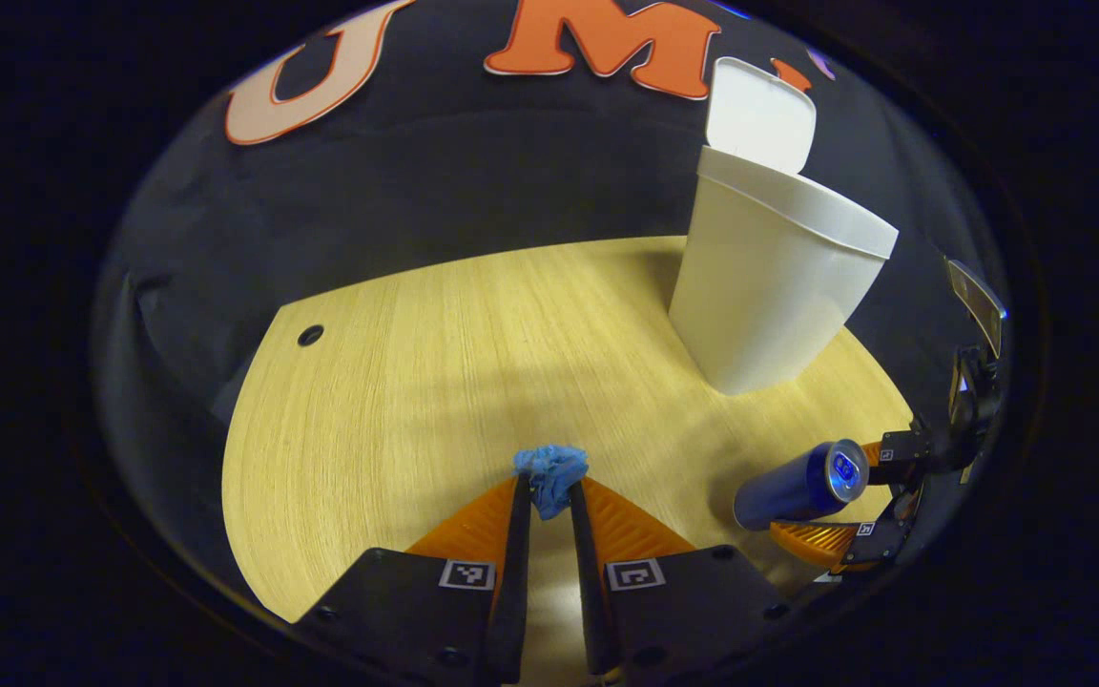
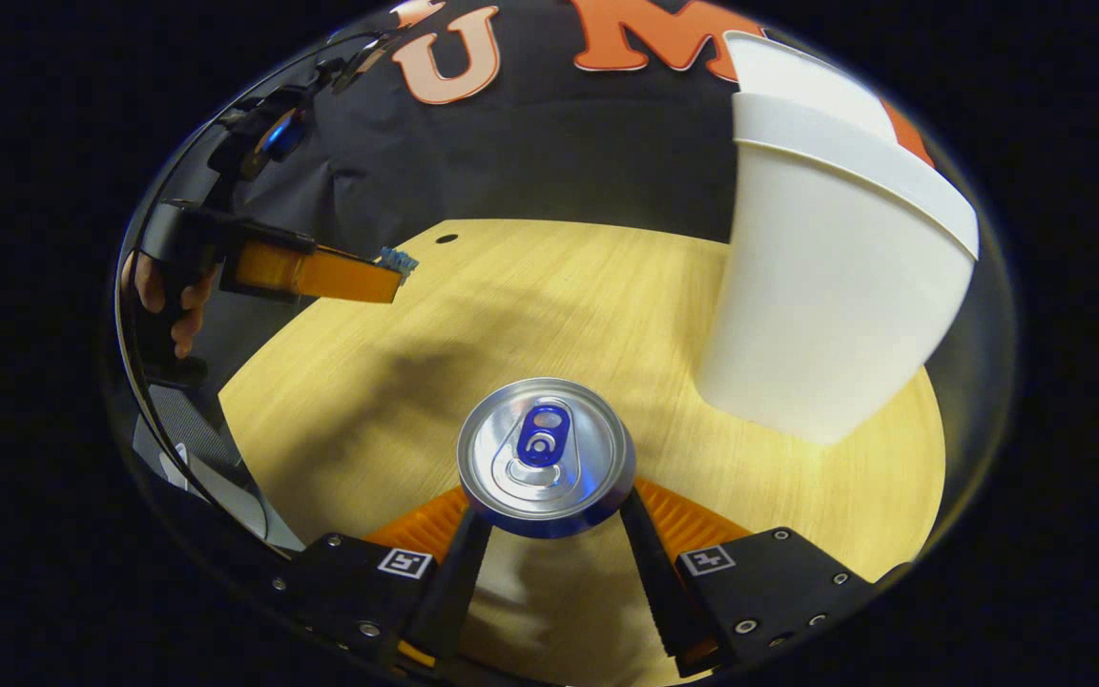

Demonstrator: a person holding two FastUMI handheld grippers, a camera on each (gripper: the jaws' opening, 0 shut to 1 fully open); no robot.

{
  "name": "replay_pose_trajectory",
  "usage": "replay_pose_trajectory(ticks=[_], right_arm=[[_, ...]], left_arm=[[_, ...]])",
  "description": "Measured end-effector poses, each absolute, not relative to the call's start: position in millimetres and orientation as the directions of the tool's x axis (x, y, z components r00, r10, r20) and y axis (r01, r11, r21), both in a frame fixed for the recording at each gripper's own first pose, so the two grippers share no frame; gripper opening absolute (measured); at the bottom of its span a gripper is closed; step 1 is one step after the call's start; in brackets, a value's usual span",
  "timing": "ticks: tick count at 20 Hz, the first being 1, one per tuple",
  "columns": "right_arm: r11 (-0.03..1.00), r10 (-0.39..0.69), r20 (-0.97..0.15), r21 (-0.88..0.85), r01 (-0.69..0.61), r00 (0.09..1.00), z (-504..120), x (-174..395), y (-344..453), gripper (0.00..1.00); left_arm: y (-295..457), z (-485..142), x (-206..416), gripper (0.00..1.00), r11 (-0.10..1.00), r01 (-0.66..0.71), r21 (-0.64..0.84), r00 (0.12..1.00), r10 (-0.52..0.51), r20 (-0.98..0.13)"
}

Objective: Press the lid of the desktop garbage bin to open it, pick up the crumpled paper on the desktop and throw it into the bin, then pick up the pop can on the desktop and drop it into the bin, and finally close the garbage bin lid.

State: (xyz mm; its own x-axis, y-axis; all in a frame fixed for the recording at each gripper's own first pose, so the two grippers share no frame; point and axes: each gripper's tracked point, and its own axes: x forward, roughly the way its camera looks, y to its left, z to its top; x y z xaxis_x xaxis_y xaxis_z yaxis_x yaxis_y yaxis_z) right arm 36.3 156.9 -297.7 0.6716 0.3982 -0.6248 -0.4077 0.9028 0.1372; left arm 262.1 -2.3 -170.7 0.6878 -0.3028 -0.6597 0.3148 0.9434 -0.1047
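Observation:
A white bin stands on the wooden table at the back right, its lid tipped up and open. My left gripper is shut on a blue crumpled paper, held above the table. In the right gripper view that gripper shows at the left with the paper at its tips. My right gripper is shut on a blue pop can, whose silver top faces the camera. The can shows lying sideways in the right gripper in the left gripper view. The bin rises to the right of the can.
The light wooden table has a small round hole near its far left corner. A person's hand holds the left gripper's handle. Black cloth walls the booth behind the table.

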Motion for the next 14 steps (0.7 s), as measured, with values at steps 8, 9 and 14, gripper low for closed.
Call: replay_pose_trajectory(ticks=[8,9,14], right_arm=[[0.960,0.273,-0.627,0.126,-0.251,0.730,-294.1,36.0,145.3,0.79],[0.965,0.255,-0.629,0.123,-0.230,0.734,-295.1,34.7,144.1,0.79],[0.984,0.179,-0.629,0.122,-0.131,0.756,-280.8,31.5,139.7,0.79]], left_arm=[[-71.8,-97.7,312.5,0.29,0.896,0.444,-0.013,0.786,-0.396,-0.474],[-81.5,-85.4,318.0,0.29,0.889,0.457,0.020,0.803,-0.402,-0.440],[-123.9,-33.0,327.7,0.28,0.853,0.520,0.039,0.815,-0.482,-0.321]])
